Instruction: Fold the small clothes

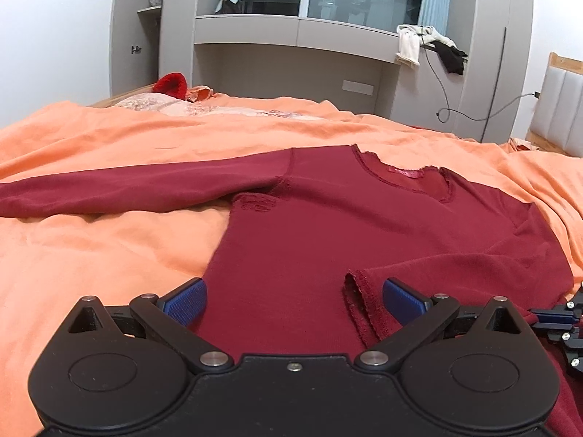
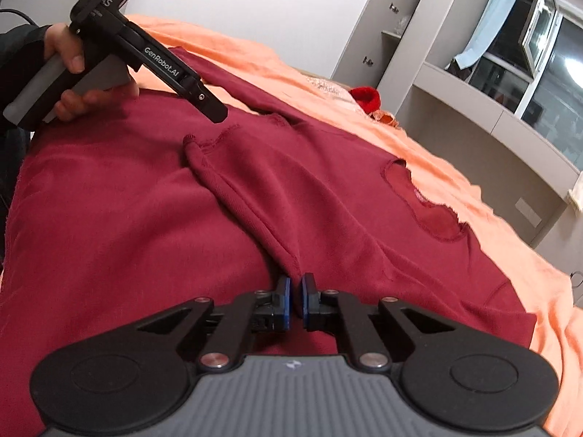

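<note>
Sleeve runs away from our right tongs, which pinch its near end; our left tongs gape empty beside its cuff.

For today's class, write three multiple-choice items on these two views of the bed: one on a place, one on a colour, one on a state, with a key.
1. Where does the folded sleeve lie?
A. across the top's body
B. on the shelf
C. on the floor

2. What colour is the bedcover?
A. blue
B. orange
C. white

3. How do the right tongs stand?
A. wide open
B. shut on cloth
C. out of view

Key: 1 A, its cuff rests on the red top; 2 B, orange surrounds the top; 3 B, the blue pads pinch a ridge of red fabric.
</note>
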A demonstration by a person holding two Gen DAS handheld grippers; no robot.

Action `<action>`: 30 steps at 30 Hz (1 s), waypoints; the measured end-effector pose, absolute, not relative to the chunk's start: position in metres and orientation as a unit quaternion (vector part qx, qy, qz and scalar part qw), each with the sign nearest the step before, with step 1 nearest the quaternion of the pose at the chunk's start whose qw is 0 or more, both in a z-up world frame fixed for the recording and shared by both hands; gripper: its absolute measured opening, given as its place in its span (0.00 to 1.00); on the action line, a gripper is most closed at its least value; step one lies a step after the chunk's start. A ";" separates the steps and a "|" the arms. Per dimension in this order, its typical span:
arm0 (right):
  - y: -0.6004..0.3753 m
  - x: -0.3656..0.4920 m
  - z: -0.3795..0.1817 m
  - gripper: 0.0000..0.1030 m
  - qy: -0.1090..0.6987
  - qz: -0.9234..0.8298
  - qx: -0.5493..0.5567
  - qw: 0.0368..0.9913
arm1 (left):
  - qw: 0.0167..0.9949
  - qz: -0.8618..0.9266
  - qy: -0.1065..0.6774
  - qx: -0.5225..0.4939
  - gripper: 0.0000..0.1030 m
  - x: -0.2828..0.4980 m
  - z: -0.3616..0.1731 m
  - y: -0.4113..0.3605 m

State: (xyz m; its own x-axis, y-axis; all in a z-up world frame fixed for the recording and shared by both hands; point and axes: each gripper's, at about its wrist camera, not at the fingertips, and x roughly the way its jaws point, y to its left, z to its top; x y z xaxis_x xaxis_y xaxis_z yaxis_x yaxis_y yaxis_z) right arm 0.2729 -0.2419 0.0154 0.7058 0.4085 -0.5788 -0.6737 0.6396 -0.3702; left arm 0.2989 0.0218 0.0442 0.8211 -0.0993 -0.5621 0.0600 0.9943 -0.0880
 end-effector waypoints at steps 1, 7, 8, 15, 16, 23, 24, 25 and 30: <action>-0.243 0.273 0.017 0.10 0.229 0.311 -0.289 0.876 | 0.953 -0.045 0.299 -0.029 1.00 0.299 0.043 0.019; -0.259 0.277 0.043 0.49 0.216 0.323 -0.216 0.896 | 0.941 -0.046 0.332 0.039 1.00 0.303 0.031 0.001; -0.261 0.279 0.046 0.58 0.211 0.321 -0.201 0.901 | 0.939 -0.045 0.337 0.050 1.00 0.303 0.028 -0.002; -0.262 0.308 0.046 0.78 0.196 0.220 -0.119 0.948 | 0.936 -0.056 0.338 0.080 1.00 0.298 0.024 -0.008; -0.262 0.312 0.044 0.78 0.199 0.210 -0.110 0.951 | 0.936 -0.060 0.337 0.083 1.00 0.297 0.024 -0.008; -0.245 0.323 0.030 0.78 0.256 0.228 -0.155 0.927 | 0.935 -0.083 0.334 0.089 1.00 0.292 0.025 -0.010; -0.242 0.320 0.028 0.78 0.259 0.235 -0.167 0.922 | 0.935 -0.084 0.334 0.085 1.00 0.292 0.026 -0.009; -0.239 0.316 0.026 0.78 0.262 0.240 -0.182 0.917 | 0.937 -0.087 0.331 0.077 0.99 0.292 0.029 -0.006; -0.235 0.304 0.023 0.71 0.262 0.256 -0.219 0.904 | 0.958 -0.085 0.275 -0.005 0.99 0.287 0.048 0.013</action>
State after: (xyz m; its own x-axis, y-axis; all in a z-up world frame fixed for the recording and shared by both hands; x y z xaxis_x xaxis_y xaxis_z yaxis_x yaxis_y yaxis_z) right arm 0.3038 -0.2347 0.0227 0.7317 0.3486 -0.5857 -0.5779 0.7730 -0.2617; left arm 0.2873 0.0127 0.0482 0.8346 -0.1653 -0.5255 0.1596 0.9856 -0.0564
